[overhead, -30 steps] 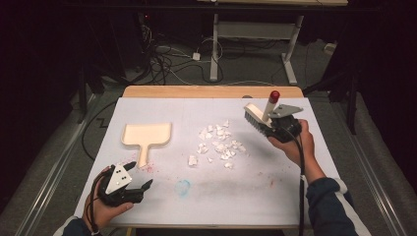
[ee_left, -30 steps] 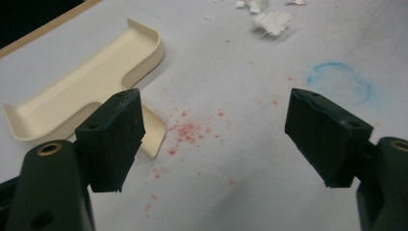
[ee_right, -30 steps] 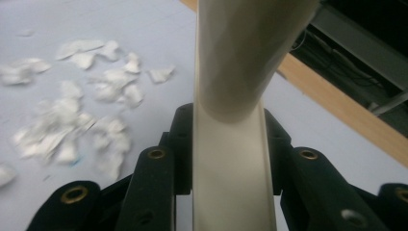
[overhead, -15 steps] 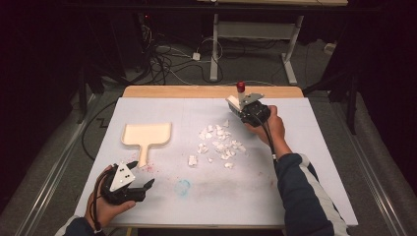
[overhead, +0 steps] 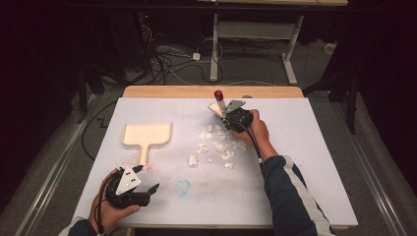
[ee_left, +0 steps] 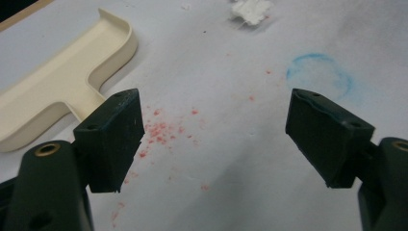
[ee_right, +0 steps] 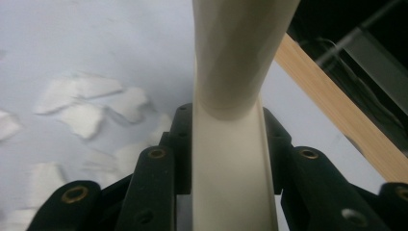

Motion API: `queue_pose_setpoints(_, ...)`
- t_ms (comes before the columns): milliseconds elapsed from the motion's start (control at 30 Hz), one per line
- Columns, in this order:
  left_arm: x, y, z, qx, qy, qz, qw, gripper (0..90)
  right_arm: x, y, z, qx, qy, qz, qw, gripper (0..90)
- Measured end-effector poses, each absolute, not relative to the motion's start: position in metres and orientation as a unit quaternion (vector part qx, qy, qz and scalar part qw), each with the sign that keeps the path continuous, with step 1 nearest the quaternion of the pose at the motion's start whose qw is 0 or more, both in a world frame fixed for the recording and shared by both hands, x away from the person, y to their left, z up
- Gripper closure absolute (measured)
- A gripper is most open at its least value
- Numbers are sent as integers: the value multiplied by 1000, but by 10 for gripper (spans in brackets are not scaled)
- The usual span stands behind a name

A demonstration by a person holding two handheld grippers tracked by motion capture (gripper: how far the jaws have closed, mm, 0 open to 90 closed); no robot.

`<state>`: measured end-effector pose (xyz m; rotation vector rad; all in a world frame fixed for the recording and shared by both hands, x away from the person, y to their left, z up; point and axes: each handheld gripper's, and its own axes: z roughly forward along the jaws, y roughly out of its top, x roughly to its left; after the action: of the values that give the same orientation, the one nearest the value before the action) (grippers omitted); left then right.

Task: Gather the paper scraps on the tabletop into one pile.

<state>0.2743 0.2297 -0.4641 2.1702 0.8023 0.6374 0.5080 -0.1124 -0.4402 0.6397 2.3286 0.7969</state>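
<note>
Left gripper (overhead: 147, 189) near table's front-left edge, jaws wide apart, nothing between. Cream dustpan (overhead: 146, 134) lies flat beyond it, pan bare. Red specks (ee_left: 161, 132) and a blue ring stain (ee_left: 320, 74) on the white table cover (overhead: 305, 167). White paper scraps (overhead: 219, 145) scattered mid-table. Right gripper (overhead: 227, 117) at the scraps' far edge, clamped on cream brush handle (ee_right: 231, 159), red tip up; bristles hard to make out. Cables (overhead: 167, 64) on dark floor behind.

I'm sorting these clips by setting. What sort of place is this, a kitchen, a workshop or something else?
Most likely a lab or recording room, not a kitchen: a white-covered table holds just a dustpan and paper scraps, with loose cables and a bare desk frame on the dark floor behind.
</note>
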Motion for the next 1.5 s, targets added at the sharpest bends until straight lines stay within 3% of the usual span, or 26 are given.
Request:
queue_pose_setpoints(667, 263, 224, -465, 853, 303, 245, 348, 206, 451, -119, -445, 110, 903, 349, 226, 668)
queue_pose_setpoints(1133, 263, 223, -465, 854, 303, 248, 343, 206, 413, -133, -439, 45, 912, 342, 224, 671)
queue_pose_setpoints(1500, 263, 217, -466, 859, 296, 237, 345, 206, 414, -136, -427, 57, 903, 344, 252, 673)
